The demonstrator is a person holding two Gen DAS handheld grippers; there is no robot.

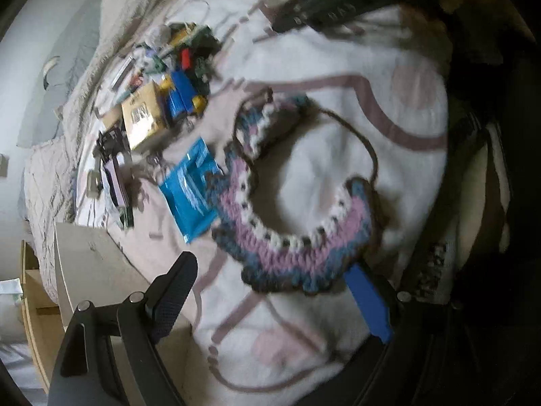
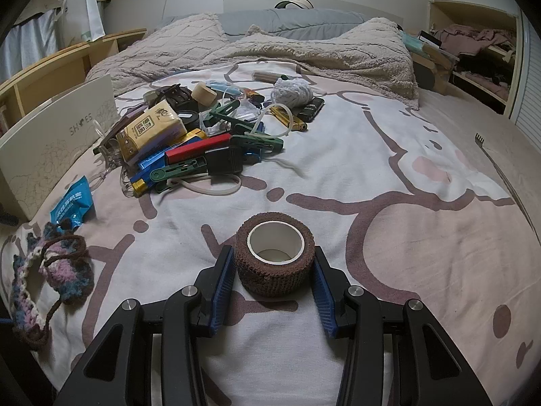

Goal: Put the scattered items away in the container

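Here, right gripper (image 2: pixel 274 272) fingers (image 2: pixel 223 280) clamping brown tape roll (image 2: pixel 274 260), bedsheet (image 2: pixel 389 203) beneath

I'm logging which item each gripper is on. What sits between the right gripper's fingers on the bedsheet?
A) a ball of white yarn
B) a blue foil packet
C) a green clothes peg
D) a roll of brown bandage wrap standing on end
D: in the right wrist view the brown bandage roll stands upright on the sheet, with the right gripper closed against its sides.
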